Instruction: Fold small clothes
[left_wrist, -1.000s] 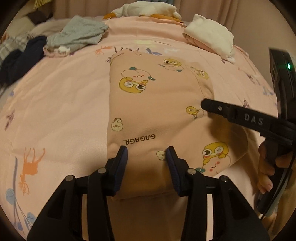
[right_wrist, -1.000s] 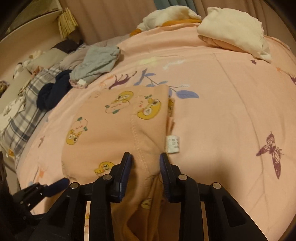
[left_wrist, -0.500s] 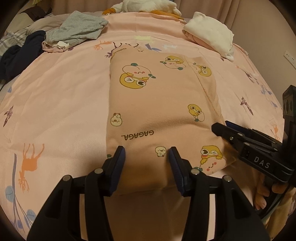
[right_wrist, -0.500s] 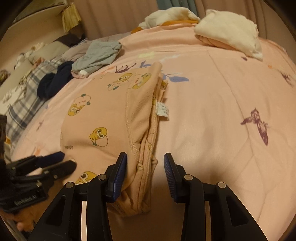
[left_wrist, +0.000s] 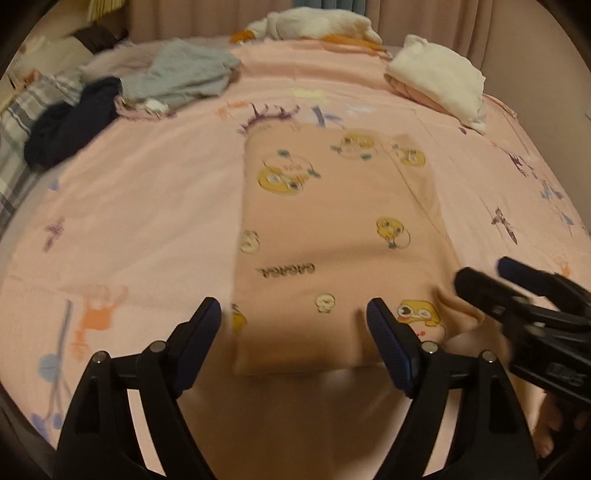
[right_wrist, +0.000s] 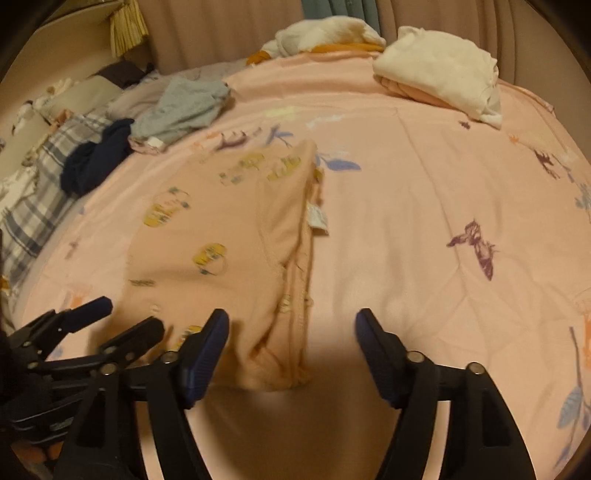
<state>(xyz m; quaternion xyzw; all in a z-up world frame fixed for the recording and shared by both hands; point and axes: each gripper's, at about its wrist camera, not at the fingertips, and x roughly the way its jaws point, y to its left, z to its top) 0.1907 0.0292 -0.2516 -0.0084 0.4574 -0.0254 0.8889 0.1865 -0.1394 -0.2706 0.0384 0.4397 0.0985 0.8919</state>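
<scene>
A peach garment with yellow cartoon prints (left_wrist: 332, 240) lies folded into a long rectangle on the pink bedspread (left_wrist: 140, 221). My left gripper (left_wrist: 293, 314) is open and empty, hovering over the garment's near edge. My right gripper (right_wrist: 291, 325) is open and empty, above the garment's near right corner (right_wrist: 280, 332), where the layered edges and a white label (right_wrist: 317, 218) show. Each gripper appears in the other's view: the right one at the right side (left_wrist: 517, 284), the left one at the lower left (right_wrist: 107, 325).
A folded white and peach stack (left_wrist: 439, 81) sits at the far right of the bed. A grey garment (left_wrist: 184, 74) and a dark navy one (left_wrist: 70, 122) lie at the far left. White and orange clothes (left_wrist: 314, 26) are piled by the curtain. A plaid pillow (right_wrist: 33, 199) lies at the left.
Both grippers have opened wide and drawn back toward me from the garment's near edge. The garment stays lying folded on the bed.
</scene>
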